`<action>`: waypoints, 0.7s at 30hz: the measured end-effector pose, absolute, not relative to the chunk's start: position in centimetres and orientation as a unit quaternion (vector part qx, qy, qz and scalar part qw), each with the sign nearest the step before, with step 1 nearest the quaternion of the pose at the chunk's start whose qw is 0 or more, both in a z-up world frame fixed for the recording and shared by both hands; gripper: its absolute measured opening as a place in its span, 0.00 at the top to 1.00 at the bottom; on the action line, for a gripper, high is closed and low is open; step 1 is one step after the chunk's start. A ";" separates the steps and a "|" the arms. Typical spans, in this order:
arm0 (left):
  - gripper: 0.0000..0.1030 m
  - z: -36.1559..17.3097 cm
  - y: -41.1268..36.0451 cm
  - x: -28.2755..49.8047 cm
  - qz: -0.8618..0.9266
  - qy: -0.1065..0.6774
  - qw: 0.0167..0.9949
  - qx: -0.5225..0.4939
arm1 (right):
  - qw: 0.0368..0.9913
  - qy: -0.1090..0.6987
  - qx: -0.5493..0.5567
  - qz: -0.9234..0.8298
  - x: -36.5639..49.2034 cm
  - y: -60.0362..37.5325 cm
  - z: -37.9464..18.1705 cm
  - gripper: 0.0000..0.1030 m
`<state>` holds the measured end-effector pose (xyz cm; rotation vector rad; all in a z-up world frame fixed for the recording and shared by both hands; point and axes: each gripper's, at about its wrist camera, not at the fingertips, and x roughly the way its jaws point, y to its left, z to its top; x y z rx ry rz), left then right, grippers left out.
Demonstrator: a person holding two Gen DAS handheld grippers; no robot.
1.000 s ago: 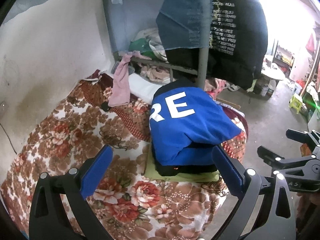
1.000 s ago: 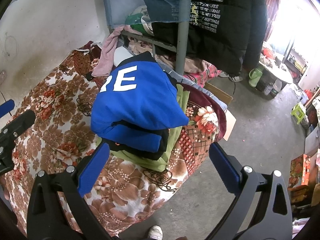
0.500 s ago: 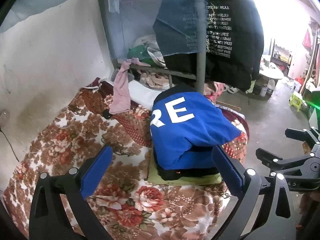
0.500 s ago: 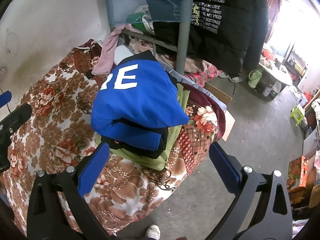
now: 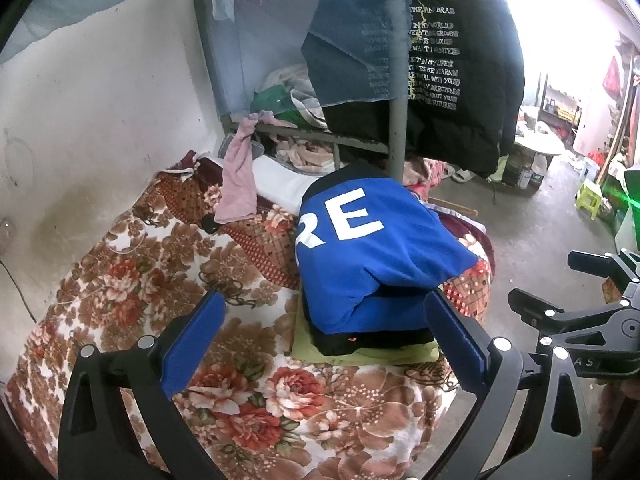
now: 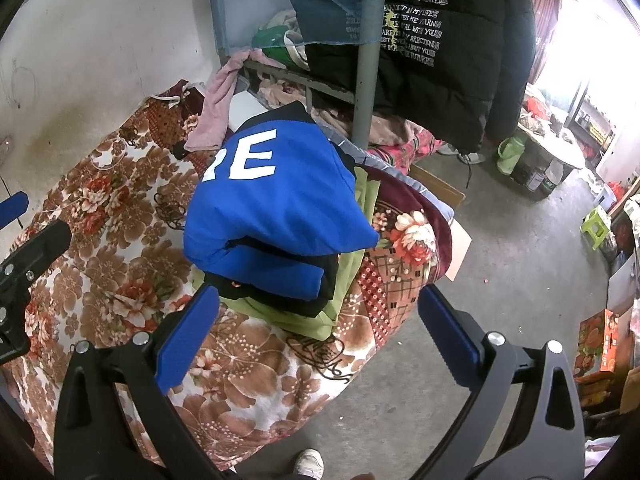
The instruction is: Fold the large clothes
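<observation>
A folded blue garment with white letters "RE" tops a pile on the bed. Under it lie a black piece and a light green garment. My left gripper stands open, held above the floral blanket in front of the pile, nothing between its blue pads. My right gripper is open too, hovering over the bed's corner just short of the pile. In the left wrist view the right gripper's black body shows at the right edge.
A floral blanket covers the bed against a white wall. A grey bunk post rises behind the pile, hung with a black printed jacket. A pink cloth drapes from the frame. Concrete floor, a shoe below.
Both grippers have drawn back and tilted up slightly, so the pile sits a little lower and farther in view. Both stay open and the pile has not moved.
</observation>
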<state>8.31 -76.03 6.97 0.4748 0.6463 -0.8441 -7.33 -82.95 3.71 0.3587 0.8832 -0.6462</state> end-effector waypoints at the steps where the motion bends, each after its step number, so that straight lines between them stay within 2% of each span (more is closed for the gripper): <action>1: 0.05 7.0 -76.0 8.3 -0.398 0.305 0.836 0.224 | 0.839 0.418 0.169 -0.305 -7.3 -83.0 3.7 0.04; 21: 0.05 6.9 -76.6 8.1 -0.385 0.320 0.836 0.224 | 0.837 0.419 0.171 -0.309 -7.7 -83.0 4.2 0.04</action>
